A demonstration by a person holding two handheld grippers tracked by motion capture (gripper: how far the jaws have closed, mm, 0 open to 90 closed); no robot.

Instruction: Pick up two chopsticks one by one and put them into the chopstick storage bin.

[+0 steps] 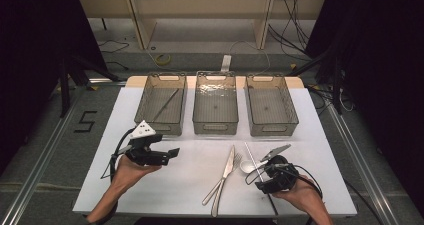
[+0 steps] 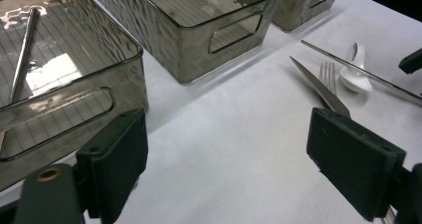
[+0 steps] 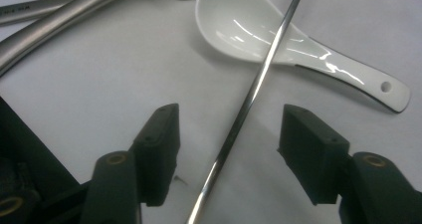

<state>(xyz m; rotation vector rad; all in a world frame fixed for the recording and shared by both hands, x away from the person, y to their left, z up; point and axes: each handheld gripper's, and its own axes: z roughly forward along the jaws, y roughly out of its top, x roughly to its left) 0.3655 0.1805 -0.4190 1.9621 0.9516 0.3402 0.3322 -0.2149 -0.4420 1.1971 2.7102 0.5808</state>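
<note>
The right gripper (image 3: 226, 134) is being held open and low, jaws straddling a thin shiny metal chopstick (image 3: 249, 102), so a pinch looks set up, though nothing is being squeezed yet. The chopstick is lying on the white tabletop (image 3: 124, 79), crossing over a white glossy ceramic soup spoon (image 3: 259, 30), which is probably why it's being approached further down the shaft. That overlap is being shown clearly in the right gripper view; from the high view it's barely readable. The left gripper (image 2: 226, 159) is being kept open too, idling with nothing between its jaws. Its view is giving something extra: a matching chopstick (image 2: 22, 52) already resting in the smoky clear plastic bin (image 2: 74, 109), likely the destination.
</note>
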